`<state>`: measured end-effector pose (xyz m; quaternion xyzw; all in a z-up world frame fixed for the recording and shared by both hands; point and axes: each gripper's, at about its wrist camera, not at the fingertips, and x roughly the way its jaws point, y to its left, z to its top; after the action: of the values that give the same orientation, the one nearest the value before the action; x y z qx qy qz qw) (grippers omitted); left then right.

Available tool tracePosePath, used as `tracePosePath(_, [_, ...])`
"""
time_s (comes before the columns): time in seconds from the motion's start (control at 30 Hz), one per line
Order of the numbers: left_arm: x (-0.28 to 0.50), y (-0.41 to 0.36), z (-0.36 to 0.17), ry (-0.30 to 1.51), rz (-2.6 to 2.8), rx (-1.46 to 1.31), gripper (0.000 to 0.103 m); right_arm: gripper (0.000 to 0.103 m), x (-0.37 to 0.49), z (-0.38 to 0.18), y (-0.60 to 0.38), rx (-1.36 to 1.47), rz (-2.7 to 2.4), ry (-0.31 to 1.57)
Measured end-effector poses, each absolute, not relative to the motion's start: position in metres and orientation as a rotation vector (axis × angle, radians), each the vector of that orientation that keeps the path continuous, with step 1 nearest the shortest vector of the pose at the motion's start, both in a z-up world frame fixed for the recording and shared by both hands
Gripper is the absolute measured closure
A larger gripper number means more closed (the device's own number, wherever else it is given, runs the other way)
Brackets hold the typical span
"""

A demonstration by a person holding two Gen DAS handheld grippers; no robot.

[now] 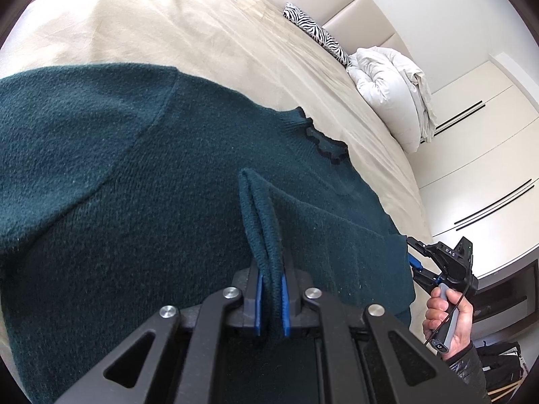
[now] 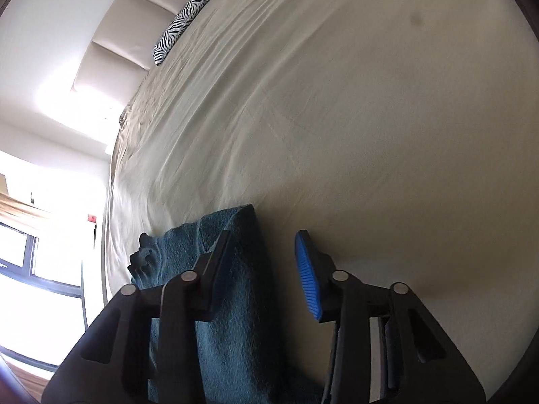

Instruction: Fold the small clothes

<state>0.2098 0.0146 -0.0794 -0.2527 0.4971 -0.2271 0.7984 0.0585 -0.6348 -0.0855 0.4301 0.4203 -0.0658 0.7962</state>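
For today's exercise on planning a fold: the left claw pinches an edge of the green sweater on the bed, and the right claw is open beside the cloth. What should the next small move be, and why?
Probably bring the right claw onto the sweater edge and close it. Its jaws stand apart with cloth against only one pad, while the left claw already pinches a fold.

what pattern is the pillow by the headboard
Black-and-white zebra stripes on the pillow; clearest in the left wrist view.

Black linkage tools (image 1: 270, 306) with blue ribbed pads, silver pivot screws, grey handle, dark glossy sleeve (image 1: 466, 365)
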Motion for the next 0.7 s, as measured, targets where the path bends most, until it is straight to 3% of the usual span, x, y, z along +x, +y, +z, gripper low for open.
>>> tracePosePath(0.23, [0.204, 0.016, -0.083, 1.054, -0.478, -0.553, 0.095, 0.093, 0.088, -0.097, -0.626, 0.901, -0.129, 0.942])
tracePosePath(0.3, [0.203, 0.017, -0.083, 1.051, -0.471, -0.567, 0.095, 0.095, 0.088, -0.097, -0.625, 0.872, -0.127, 0.944])
tracePosePath(0.7, [0.221, 0.019, -0.081, 1.037, -0.454, -0.57, 0.095, 0.096, 0.091, -0.108, -0.625, 0.854, -0.159, 0.893])
